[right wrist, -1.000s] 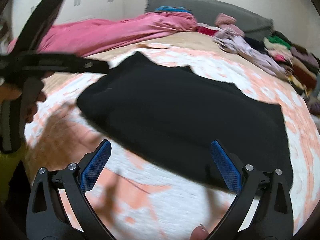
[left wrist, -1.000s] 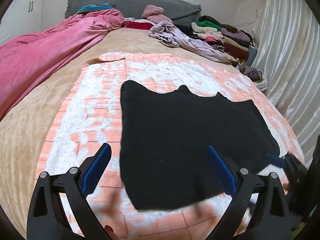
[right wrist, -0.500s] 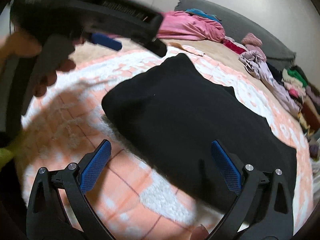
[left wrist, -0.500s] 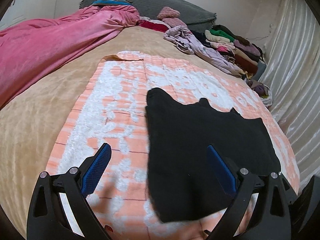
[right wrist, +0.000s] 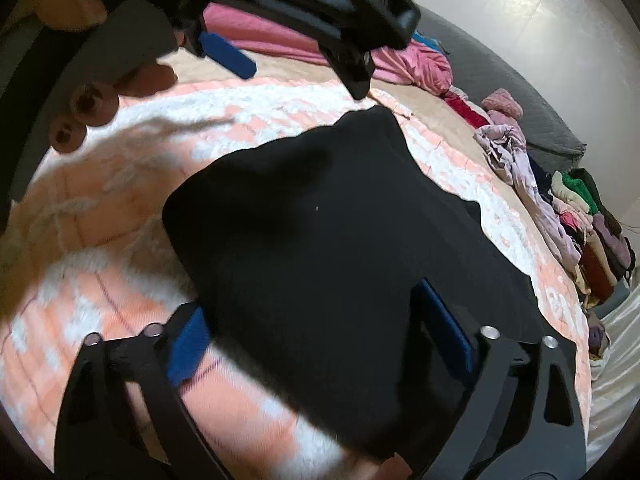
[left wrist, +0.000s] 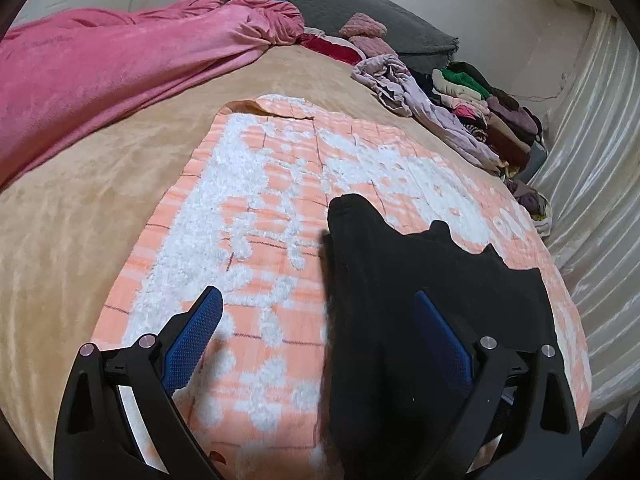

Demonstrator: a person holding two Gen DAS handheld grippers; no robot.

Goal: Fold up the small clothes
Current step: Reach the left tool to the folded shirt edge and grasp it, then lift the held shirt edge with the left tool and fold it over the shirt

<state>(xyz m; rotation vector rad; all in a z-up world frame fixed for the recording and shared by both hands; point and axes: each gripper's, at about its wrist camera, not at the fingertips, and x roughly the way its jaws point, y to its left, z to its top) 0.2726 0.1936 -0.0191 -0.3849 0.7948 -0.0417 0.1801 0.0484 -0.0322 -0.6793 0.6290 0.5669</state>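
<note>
A black garment lies flat on an orange-and-white patterned blanket on the bed. My left gripper is open above the garment's left edge, its right finger over the black cloth and its left finger over the blanket. My right gripper is open and low over the garment, holding nothing. The left gripper also shows from the side in the right wrist view, held high over the garment's far left corner.
A pink duvet lies along the left of the bed. A pile of mixed clothes sits at the far right by a grey headboard. A shiny white curtain hangs at the right. The tan bedsheet surrounds the blanket.
My left gripper has swung left, so the garment now sits to its right. My right gripper has moved closer and lower over the garment. Both stay open.
</note>
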